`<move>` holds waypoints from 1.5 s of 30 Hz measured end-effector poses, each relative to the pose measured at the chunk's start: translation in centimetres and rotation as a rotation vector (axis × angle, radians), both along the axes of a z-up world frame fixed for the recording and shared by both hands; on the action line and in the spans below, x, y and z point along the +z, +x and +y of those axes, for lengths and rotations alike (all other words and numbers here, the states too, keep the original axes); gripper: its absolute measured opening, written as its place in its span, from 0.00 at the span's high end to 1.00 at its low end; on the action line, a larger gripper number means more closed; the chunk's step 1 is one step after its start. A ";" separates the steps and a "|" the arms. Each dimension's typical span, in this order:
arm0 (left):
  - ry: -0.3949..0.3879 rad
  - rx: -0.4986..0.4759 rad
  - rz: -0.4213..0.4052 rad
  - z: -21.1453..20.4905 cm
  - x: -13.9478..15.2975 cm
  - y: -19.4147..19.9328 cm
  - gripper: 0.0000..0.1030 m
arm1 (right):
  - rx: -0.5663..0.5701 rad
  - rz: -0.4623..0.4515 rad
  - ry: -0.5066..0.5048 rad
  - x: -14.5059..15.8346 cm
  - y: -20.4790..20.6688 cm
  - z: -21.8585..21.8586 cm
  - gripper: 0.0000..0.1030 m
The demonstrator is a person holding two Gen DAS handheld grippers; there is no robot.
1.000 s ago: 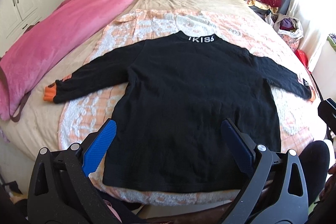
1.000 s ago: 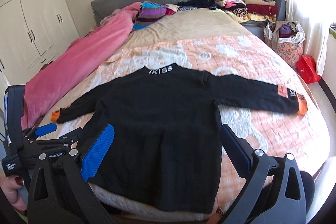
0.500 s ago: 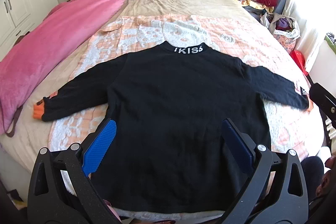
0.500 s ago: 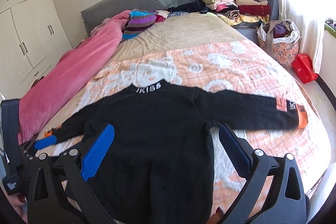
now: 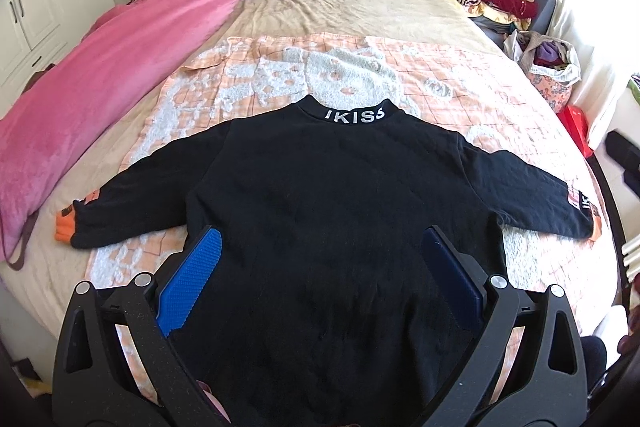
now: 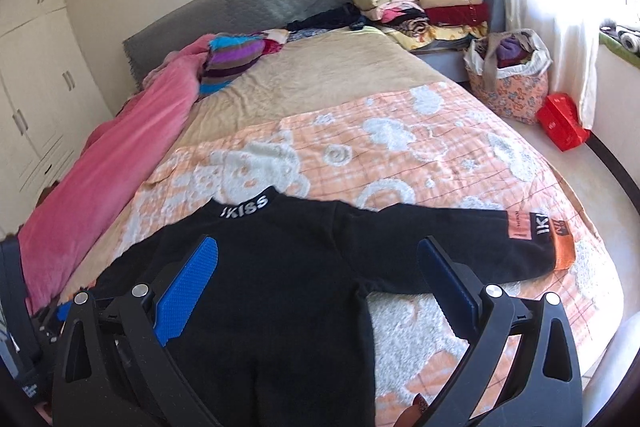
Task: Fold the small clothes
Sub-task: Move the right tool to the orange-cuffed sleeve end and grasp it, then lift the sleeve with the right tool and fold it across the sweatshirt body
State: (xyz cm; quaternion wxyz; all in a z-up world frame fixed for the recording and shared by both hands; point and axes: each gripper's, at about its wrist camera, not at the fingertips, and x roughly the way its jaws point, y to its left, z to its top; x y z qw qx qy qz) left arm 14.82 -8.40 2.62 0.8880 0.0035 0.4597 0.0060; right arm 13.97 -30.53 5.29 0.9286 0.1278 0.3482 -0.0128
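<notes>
The black sweater (image 5: 332, 211) lies flat, sleeves spread wide, on the orange-and-white blanket (image 5: 360, 67) at the near end of the bed (image 6: 332, 75), its hem at the near edge. My left claw (image 5: 320, 287) and right claw (image 6: 316, 287) both hang above it, released, grasping nothing. A pink duvet (image 5: 100, 79) runs along the bed's left edge, folded clothes (image 6: 424, 3) are stacked by the far right corner, and white wardrobes (image 6: 36, 99) stand to the left

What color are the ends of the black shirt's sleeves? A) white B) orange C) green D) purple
B: the black shirt lies flat on the bed with both sleeves spread out, and each cuff is orange.
</notes>
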 end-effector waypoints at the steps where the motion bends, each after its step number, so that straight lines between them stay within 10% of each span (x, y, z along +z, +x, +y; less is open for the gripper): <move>1: -0.002 0.000 0.003 -0.2 0.0 0.4 0.09 | -0.008 0.002 -0.003 0.1 0.3 -0.5 0.04; 21: 0.000 -0.041 0.032 -5.8 -1.5 6.9 0.09 | -0.433 0.019 0.066 -4.1 0.0 -20.2 0.04; 45: 0.064 -0.113 0.110 -10.3 -9.9 8.0 0.09 | -0.486 0.190 0.001 -13.3 1.5 -25.7 0.04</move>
